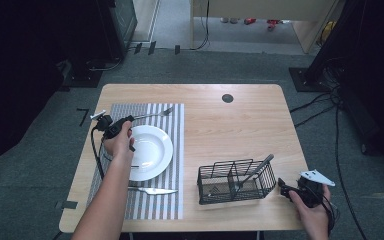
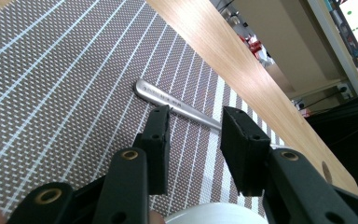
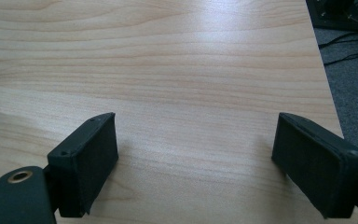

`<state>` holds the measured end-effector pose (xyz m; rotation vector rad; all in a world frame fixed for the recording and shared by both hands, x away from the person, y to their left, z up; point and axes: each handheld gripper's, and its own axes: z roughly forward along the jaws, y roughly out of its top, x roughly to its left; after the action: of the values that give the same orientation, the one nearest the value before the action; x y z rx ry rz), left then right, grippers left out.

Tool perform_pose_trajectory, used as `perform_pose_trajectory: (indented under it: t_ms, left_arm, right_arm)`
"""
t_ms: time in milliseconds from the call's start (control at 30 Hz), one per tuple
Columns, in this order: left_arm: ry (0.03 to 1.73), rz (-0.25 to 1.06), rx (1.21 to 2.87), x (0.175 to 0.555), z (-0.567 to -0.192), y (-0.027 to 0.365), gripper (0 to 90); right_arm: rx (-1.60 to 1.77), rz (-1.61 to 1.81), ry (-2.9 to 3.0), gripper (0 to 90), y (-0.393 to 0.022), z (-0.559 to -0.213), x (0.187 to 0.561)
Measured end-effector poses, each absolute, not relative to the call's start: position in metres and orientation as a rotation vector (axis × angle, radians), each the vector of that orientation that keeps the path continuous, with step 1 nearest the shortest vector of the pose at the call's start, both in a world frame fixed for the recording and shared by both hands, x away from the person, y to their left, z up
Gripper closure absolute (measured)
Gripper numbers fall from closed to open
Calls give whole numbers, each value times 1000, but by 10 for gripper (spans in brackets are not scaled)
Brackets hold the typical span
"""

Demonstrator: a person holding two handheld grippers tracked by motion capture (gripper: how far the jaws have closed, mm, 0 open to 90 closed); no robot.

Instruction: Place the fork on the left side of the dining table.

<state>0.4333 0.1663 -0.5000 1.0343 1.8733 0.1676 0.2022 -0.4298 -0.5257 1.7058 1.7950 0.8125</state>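
Note:
A silver fork lies on the striped placemat just beyond the white plate. My left gripper hovers at the fork's handle end. In the left gripper view the fork handle lies flat on the placemat, running between the left gripper's parted jaws, and neither pad presses on it. The plate's rim peeks in at the bottom. My right gripper rests at the table's near right corner, its jaws wide open over bare wood.
A knife lies on the placemat on the near side of the plate. A black wire basket stands right of the mat with a grey-handled utensil leaning in it. The table's right edge is close to the right gripper.

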Motion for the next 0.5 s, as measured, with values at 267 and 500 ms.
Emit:
perform_pose_trajectory:
  t_ms: [267, 500]
  left_arm:
    - [1844, 199, 1057, 433, -493, 172, 614]
    - [1737, 222, 1235, 447, -476, 165, 626]
  right_arm:
    - [1706, 813, 1795, 140, -430, -526, 202]
    - [1706, 813, 1795, 140, -430, -526, 202]
